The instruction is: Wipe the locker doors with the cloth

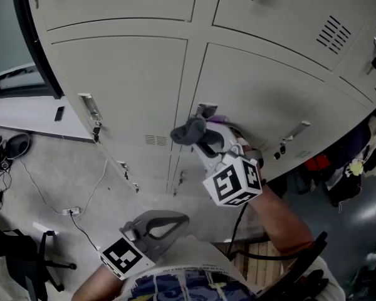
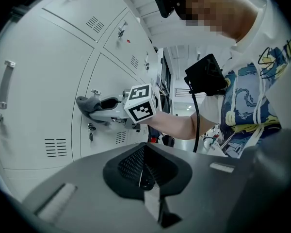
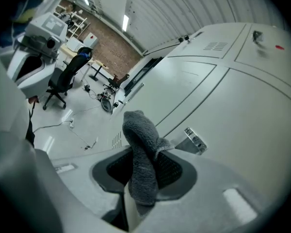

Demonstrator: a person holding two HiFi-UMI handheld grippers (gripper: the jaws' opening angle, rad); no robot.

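Note:
A grey cloth is bunched between the jaws of my right gripper, which is shut on it. The cloth's free end touches or nearly touches a pale locker door, just beside that door's metal handle. My left gripper is held low by the person's body, away from the lockers, shut with nothing in it. In its view the right gripper and the cloth show against the locker.
Neighbouring locker doors have handles and keys hanging from locks. On the floor at left lie cables with a power strip and an office chair. Bags sit at the right.

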